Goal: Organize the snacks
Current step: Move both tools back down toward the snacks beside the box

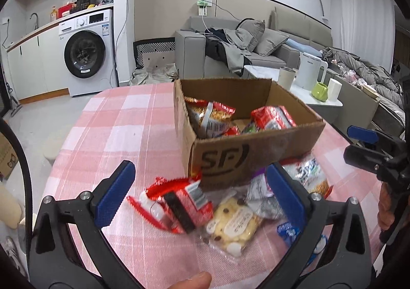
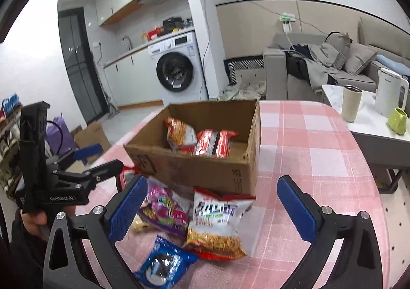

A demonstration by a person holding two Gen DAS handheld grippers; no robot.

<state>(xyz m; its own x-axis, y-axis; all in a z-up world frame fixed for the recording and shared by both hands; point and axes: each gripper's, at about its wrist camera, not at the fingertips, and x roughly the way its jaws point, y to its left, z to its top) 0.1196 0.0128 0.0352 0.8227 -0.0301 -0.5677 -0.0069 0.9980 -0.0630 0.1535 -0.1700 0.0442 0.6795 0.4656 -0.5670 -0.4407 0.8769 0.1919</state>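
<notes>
Left gripper (image 1: 200,199) spread wide, nothing between its pads; it hangs over the red packet (image 1: 176,208) and the cookie pack (image 1: 235,225), so I read it as lining up the next pick. Right gripper (image 2: 212,209) also spread and empty, above the noodle bag (image 2: 217,225), with the purple pack (image 2: 166,212) and blue pack (image 2: 161,263) just beside. Cardboard box (image 2: 194,168) sits open-topped on the worktop (image 2: 320,160), a few packets already inside, likely the collection bin. Loose snacks are heaped against its near wall, a short carry. I judge the task partway done.
</notes>
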